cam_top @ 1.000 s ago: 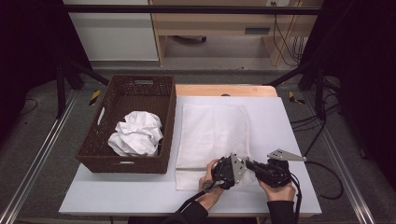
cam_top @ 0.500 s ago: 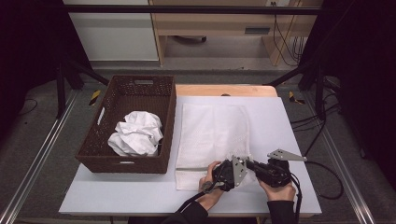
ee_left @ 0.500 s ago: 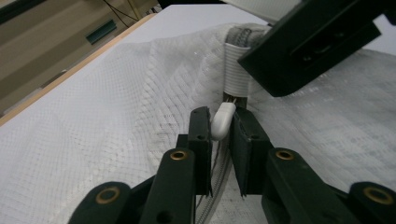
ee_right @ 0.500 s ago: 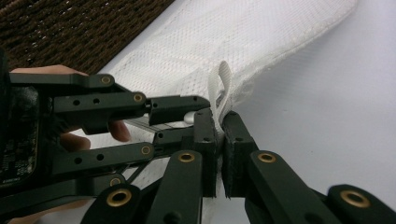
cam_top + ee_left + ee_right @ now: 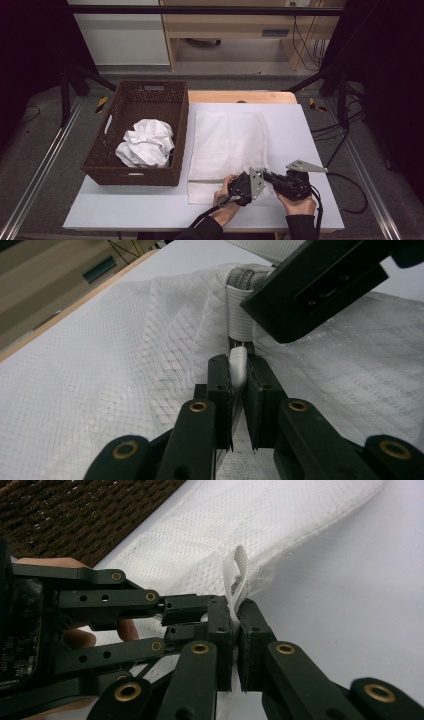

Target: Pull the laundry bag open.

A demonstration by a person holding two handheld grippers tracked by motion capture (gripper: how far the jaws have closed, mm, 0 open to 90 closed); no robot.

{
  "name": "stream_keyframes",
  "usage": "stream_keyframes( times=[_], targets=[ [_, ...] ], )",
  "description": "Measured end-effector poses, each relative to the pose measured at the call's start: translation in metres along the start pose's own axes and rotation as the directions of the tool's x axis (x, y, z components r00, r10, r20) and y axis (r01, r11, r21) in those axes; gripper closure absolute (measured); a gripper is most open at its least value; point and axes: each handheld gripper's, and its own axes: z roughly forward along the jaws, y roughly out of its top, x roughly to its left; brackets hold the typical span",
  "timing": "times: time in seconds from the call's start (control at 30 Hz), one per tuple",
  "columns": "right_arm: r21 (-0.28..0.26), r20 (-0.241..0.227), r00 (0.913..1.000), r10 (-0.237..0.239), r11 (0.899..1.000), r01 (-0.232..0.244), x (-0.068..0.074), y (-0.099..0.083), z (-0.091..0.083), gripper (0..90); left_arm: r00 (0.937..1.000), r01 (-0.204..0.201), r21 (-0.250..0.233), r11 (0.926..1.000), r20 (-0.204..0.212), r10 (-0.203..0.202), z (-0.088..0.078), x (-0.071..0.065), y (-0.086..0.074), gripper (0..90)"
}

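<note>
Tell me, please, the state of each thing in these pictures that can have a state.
Mesh bag: lying flat on the table, its near right corner pinched and raised.
Zipper pull: clamped between the left gripper's jaws.
Left gripper: just closed on the zipper pull.
Right gripper: shut on the bag's corner tab.
Basket: upright, open-topped.
White cloth: crumpled inside the basket.

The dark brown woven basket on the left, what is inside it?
The dark brown woven basket holds a crumpled white cloth bundle toward its near end; the far part of its floor shows bare weave. Anything beneath the bundle is covered.
</note>
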Motion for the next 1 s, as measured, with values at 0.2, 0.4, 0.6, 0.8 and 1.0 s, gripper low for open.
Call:
stream_keyframes(
  times=[0.2,0.4,0.6,0.8,1.0],
  targets=[
    [0.006,0.009,1.0,-0.002,1.0,0.002,0.0003,-0.0002,0.001,86.4,0.9981,0.047,0.023,0.9986,0.038,-0.048,0.0024,0.0036,-0.0013,82.4],
    [0.004,0.015,0.9999,0.005,1.0,-0.006,-0.0011,-0.0002,-0.0002,86.5,0.9974,0.064,0.025,0.9977,0.031,-0.065,0.0022,0.0032,-0.001,84.0],
    [0.003,0.023,0.9997,0.001,1.0,-0.001,-0.0031,-0.0006,-0.0007,86.6,0.9967,0.068,0.041,0.9969,0.043,-0.069,0.0005,0.0043,-0.0004,85.7],
    [0.0,0.021,0.9997,0.009,1.0,-0.009,-0.0035,-0.0003,-0.002,86.7,0.9958,0.075,0.038,0.9965,0.05,-0.077,-0.0018,0.0062,0.0002,85.7],
    [-0.004,0.023,0.9997,0.001,1.0,-0.001,-0.0024,0.0002,-0.0012,87.0,0.9969,0.06,0.044,0.9972,0.048,-0.062,-0.003,0.007,0.0002,85.6]
  ],
)
